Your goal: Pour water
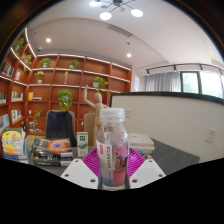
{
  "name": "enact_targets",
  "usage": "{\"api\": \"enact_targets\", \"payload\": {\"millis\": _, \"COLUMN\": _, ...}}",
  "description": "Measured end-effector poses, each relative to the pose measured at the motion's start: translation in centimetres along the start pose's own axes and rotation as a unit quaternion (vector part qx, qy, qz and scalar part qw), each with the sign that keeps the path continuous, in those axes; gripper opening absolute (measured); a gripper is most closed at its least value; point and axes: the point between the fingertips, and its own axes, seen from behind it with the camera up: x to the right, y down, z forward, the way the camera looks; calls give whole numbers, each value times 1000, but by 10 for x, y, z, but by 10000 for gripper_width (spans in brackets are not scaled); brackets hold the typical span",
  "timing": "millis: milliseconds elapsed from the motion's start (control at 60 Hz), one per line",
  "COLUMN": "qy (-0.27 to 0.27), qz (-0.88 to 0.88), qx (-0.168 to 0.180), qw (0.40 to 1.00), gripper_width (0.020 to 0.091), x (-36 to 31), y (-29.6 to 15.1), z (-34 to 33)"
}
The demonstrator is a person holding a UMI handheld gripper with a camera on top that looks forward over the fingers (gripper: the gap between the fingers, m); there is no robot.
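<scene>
Bottle (113,148), clear plastic with a white cap, stands upright between the gripper (113,165) fingers, pink pads (93,163) pressed on both sides so it looks pinched and lifted above the dark table (170,155). No cup or other receiver shows ahead, only a wooden figure (97,100), boxes (45,150) on the left and shelves (70,80) behind. Risk: cap looks still on, so tilting pours nothing; smooth plastic may also slip or crush if grip changes, and blind tipping spills on the table.
</scene>
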Motion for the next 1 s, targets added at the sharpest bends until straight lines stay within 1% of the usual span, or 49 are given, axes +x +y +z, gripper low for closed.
{"api": "enact_targets", "payload": {"millis": 50, "qy": 3, "qz": 9, "qx": -15, "qw": 1000, "gripper_width": 337, "x": 0, "y": 14, "z": 7}}
{"api": "enact_targets", "payload": {"millis": 67, "qy": 3, "qz": 9, "qx": -22, "qw": 1000, "gripper_width": 337, "x": -1, "y": 12, "z": 3}}
{"api": "enact_targets", "payload": {"millis": 100, "qy": 3, "qz": 8, "qx": -22, "qw": 1000, "gripper_width": 337, "x": 19, "y": 52, "z": 30}}
{"api": "enact_targets", "payload": {"millis": 133, "qy": 9, "qz": 9, "qx": -33, "qw": 999, "gripper_width": 338, "x": 7, "y": 39, "z": 18}}
{"api": "enact_targets", "payload": {"millis": 167, "qy": 12, "qz": 9, "qx": -38, "qw": 999, "gripper_width": 337, "x": 9, "y": 41, "z": 18}}
{"api": "enact_targets", "payload": {"millis": 200, "qy": 13, "qz": 10, "qx": -45, "qw": 999, "gripper_width": 337, "x": 11, "y": 49, "z": 21}}
{"api": "enact_targets", "payload": {"millis": 233, "qy": 9, "qz": 12, "qx": -47, "qw": 999, "gripper_width": 337, "x": 21, "y": 73, "z": 37}}
{"api": "enact_targets", "payload": {"millis": 283, "qy": 5, "qz": 18, "qx": -56, "qw": 998, "gripper_width": 339, "x": 18, "y": 83, "z": 39}}
{"api": "enact_targets", "payload": {"millis": 317, "qy": 8, "qz": 28, "qx": -37, "qw": 999, "gripper_width": 345, "x": 20, "y": 78, "z": 38}}
{"api": "enact_targets", "payload": {"millis": 350, "qy": 4, "qz": 40, "qx": -42, "qw": 998, "gripper_width": 345, "x": 18, "y": 80, "z": 39}}
{"api": "enact_targets", "payload": {"millis": 400, "qy": -6, "qz": 47, "qx": -40, "qw": 998, "gripper_width": 345, "x": 17, "y": 81, "z": 33}}
{"api": "enact_targets", "payload": {"millis": 433, "qy": -4, "qz": 57, "qx": -37, "qw": 998, "gripper_width": 361, "x": 19, "y": 82, "z": 31}}
{"api": "enact_targets", "payload": {"millis": 483, "qy": -4, "qz": 78, "qx": -23, "qw": 997, "gripper_width": 388, "x": 21, "y": 82, "z": 30}}
{"api": "enact_targets", "payload": {"millis": 550, "qy": -8, "qz": 84, "qx": -10, "qw": 996, "gripper_width": 452, "x": 22, "y": 80, "z": 26}}
{"api": "enact_targets", "payload": {"millis": 600, "qy": -9, "qz": 86, "qx": -9, "qw": 996, "gripper_width": 487, "x": 22, "y": 80, "z": 26}}
{"api": "enact_targets", "payload": {"millis": 633, "qy": -13, "qz": 89, "qx": -15, "qw": 996, "gripper_width": 511, "x": 20, "y": 82, "z": 26}}
{"api": "enact_targets", "payload": {"millis": 667, "qy": -21, "qz": 93, "qx": -28, "qw": 995, "gripper_width": 568, "x": 16, "y": 87, "z": 28}}
{"api": "enact_targets", "payload": {"millis": 700, "qy": -32, "qz": 92, "qx": -40, "qw": 994, "gripper_width": 658, "x": 10, "y": 91, "z": 26}}
{"api": "enact_targets", "payload": {"millis": 733, "qy": -39, "qz": 89, "qx": -45, "qw": 994, "gripper_width": 723, "x": 6, "y": 95, "z": 23}}
{"api": "enact_targets", "payload": {"millis": 817, "qy": -58, "qz": 71, "qx": -48, "qw": 995, "gripper_width": 819, "x": -2, "y": 95, "z": 6}}
{"api": "enact_targets", "payload": {"millis": 867, "qy": -63, "qz": 58, "qx": -56, "qw": 995, "gripper_width": 856, "x": -3, "y": 97, "z": -8}}
{"api": "enact_targets", "payload": {"millis": 917, "qy": -68, "qz": 47, "qx": -64, "qw": 995, "gripper_width": 856, "x": -3, "y": 98, "z": -25}}
{"api": "enact_targets", "payload": {"millis": 1000, "qy": -82, "qz": 43, "qx": -66, "qw": 994, "gripper_width": 851, "x": -2, "y": 94, "z": -56}}
